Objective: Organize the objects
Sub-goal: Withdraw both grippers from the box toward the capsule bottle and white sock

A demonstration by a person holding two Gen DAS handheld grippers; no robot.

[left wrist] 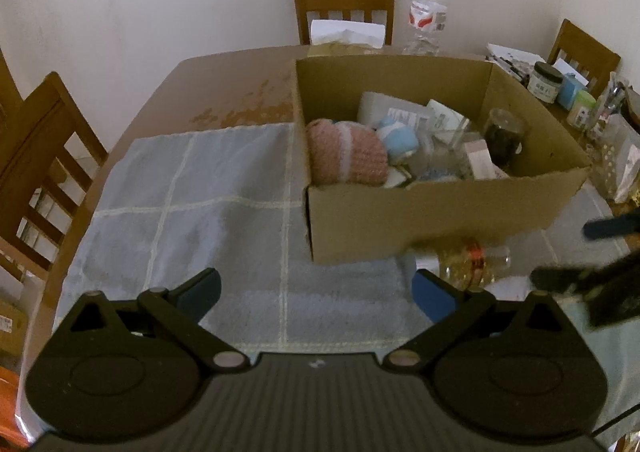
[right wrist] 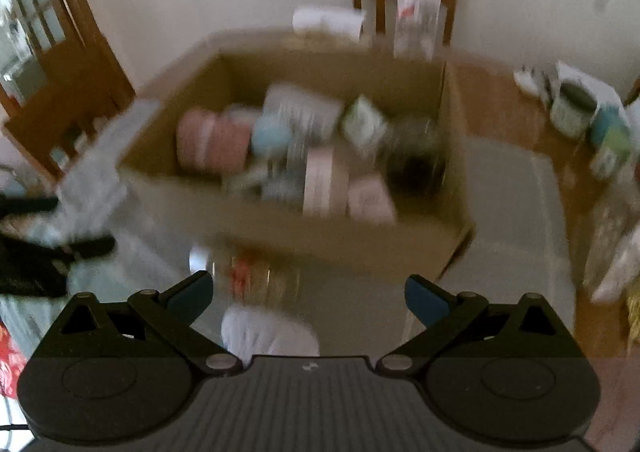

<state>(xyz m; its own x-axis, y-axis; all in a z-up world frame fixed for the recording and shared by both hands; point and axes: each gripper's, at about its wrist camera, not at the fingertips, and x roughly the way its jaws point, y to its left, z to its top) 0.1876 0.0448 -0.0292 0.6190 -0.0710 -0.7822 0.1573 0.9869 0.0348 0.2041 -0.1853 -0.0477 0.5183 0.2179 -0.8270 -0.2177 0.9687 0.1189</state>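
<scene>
Right gripper [right wrist: 308, 294] w/ jaws wide apart, empty, above clear bottle [right wrist: 256, 276] lying on cloth [left wrist: 180, 188] just beside cardboard box [left wrist: 440, 220]. Left gripper [left wrist: 316, 288] also apart, empty. Box approx half full; bottle plus jars [left wrist: 546, 82] at table edge look left to pack.

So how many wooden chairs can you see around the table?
3: one chair at the far end, one on the left, one at the far right. Others may be hidden.
</scene>
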